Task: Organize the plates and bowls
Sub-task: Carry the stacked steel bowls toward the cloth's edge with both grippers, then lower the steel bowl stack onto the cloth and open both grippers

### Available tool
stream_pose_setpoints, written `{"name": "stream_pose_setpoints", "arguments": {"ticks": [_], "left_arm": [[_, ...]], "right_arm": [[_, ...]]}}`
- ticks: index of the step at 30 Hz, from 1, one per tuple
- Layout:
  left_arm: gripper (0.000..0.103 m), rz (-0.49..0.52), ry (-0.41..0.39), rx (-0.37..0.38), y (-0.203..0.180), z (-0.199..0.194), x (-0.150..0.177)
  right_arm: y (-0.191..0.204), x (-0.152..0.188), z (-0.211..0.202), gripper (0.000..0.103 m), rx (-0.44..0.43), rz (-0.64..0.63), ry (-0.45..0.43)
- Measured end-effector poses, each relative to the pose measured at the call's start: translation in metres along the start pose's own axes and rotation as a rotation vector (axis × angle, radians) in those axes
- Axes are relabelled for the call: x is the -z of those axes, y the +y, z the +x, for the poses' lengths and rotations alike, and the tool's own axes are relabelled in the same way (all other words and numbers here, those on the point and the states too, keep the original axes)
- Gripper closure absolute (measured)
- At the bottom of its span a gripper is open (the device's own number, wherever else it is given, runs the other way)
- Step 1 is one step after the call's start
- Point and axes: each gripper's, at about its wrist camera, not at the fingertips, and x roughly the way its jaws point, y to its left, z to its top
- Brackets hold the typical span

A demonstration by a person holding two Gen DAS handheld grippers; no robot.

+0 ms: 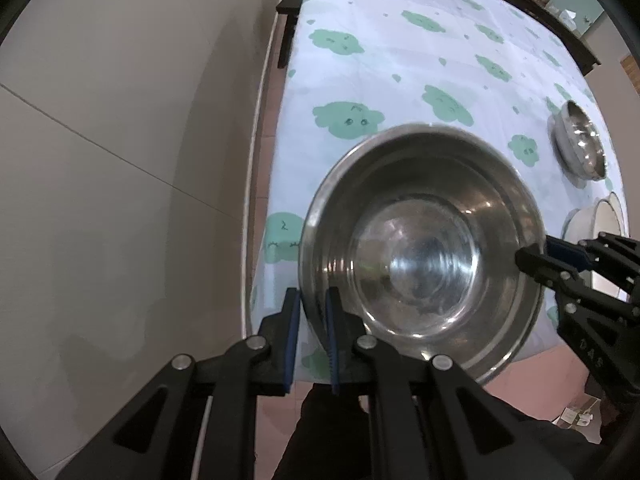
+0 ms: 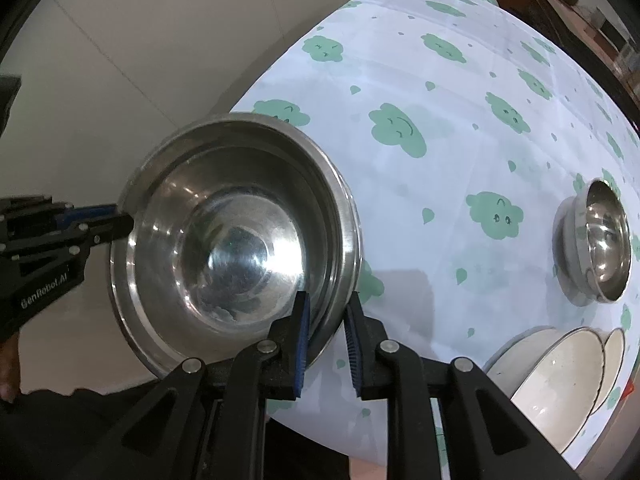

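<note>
My left claw (image 1: 313, 334) pinches the rim of a steel bowl (image 1: 420, 256), and my right claw (image 2: 326, 338) straddles the opposite rim, its pads a little apart, the outer one off the metal. The bowl sits between them at the desk (image 1: 400, 60) edge. Beyond my right claw stand a smaller steel bowl (image 2: 604, 240) and white bowls (image 2: 560, 380).

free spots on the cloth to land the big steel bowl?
Free: wide tablecloth stretch beyond the big steel bowl, up to the far edge. Crowded: right side, small steel bowl and white bowls.
</note>
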Motion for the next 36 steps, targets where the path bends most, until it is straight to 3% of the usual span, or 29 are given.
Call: {"name": "stream_pose_setpoints", "arguments": {"ticks": [7,11,22,30,36], "left_arm": [[0.093,0.020,-0.017,0.006,-0.003,-0.005,0.000],[0.091,0.030,-0.036,0.009,-0.005,-0.009,0.000],[0.086,0.098,-0.061,0.012,-0.016,-0.015,0.006],[0.062,0.151,-0.084,0.023,-0.027,-0.020,0.006],[0.058,0.162,-0.103,0.036,-0.037,-0.026,-0.005]], "right_arm": [[0.003,0.003,-0.001,0.061,-0.049,0.020,0.001],[0.003,0.007,-0.003,0.060,-0.039,0.038,-0.005],[0.006,0.019,-0.027,0.059,-0.013,0.092,-0.123],[-0.001,0.030,-0.034,0.059,0.012,0.152,-0.147],[-0.008,0.032,-0.040,0.059,0.013,0.171,-0.162]]}}
